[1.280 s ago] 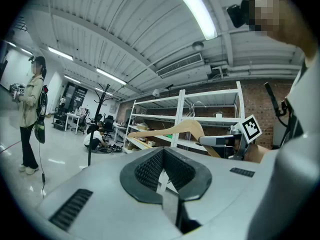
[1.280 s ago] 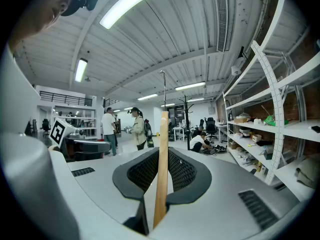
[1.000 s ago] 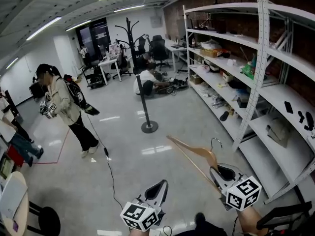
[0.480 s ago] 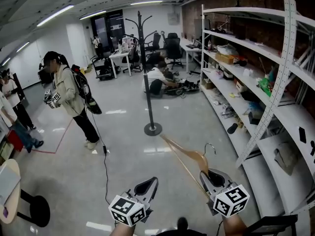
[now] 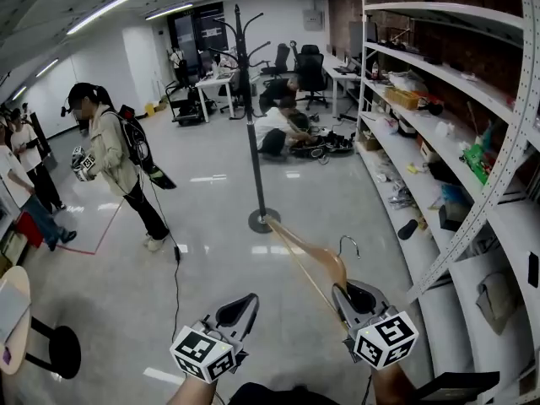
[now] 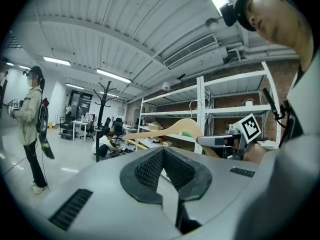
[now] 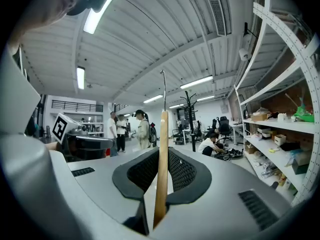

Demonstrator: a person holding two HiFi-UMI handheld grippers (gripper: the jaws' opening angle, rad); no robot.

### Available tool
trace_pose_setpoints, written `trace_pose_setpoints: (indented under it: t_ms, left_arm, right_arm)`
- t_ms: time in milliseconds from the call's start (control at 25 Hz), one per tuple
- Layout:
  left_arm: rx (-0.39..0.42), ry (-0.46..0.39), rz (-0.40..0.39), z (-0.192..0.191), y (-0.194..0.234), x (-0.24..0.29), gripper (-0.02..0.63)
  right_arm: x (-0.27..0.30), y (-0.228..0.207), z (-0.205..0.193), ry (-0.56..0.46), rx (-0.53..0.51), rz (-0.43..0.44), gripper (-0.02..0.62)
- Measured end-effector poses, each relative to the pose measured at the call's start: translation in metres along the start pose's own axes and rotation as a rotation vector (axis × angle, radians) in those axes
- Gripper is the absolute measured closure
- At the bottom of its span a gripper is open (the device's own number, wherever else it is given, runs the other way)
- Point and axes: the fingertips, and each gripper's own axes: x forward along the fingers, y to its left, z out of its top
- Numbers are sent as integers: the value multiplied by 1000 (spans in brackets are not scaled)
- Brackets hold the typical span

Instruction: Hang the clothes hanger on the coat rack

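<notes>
1. One wooden hanger (image 5: 308,256) is clamped in the right gripper (image 5: 359,298) – long axis aimed ahead-left at the coat rack (image 5: 250,116), well apart.
2. Left gripper (image 5: 240,310) is pinched together, empty.

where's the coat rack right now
Head view, centre: the coat rack stands on the floor, left of the shelving, its base beyond the tip of the hanger.

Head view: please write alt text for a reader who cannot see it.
The right gripper holds a wooden hanger by one arm, aimed toward a black coat rack standing ahead. The left gripper is shut and empty; metal shelves line the right.
</notes>
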Motion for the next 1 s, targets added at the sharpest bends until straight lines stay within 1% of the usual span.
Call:
trace_pose_setpoints:
  t_ms: [120,280,400,520,600,720,880,1000]
  left_arm:
    - [1,11,16,1,16,14,606]
    - [-35,13,13,-3,43,35,606]
    - [-41,-8,18,5,83,58,606]
    - [-68,-20,26,6,123,75,606]
    - [-79,-27,36,7,152,87,606]
    - [-98,-56,27,22,195,110,606]
    - [-136,-66,42,26,245,114,606]
    - [-123,-66,19,31,282,126,606]
  right_arm:
    - [20,-10,-2,12,4,22,541]
    - [51,-20,-7,31,13,34,541]
    - [91,-30,-4,40,2,31,541]
    - [130,-36,-1,56,-2,31,541]
    - [158,-40,5,44,9,40,541]
    - [204,-52,22,18,15,35,541]
    - [256,-47,17,61,25,39,541]
    - [296,-48,29,53,9,20,541]
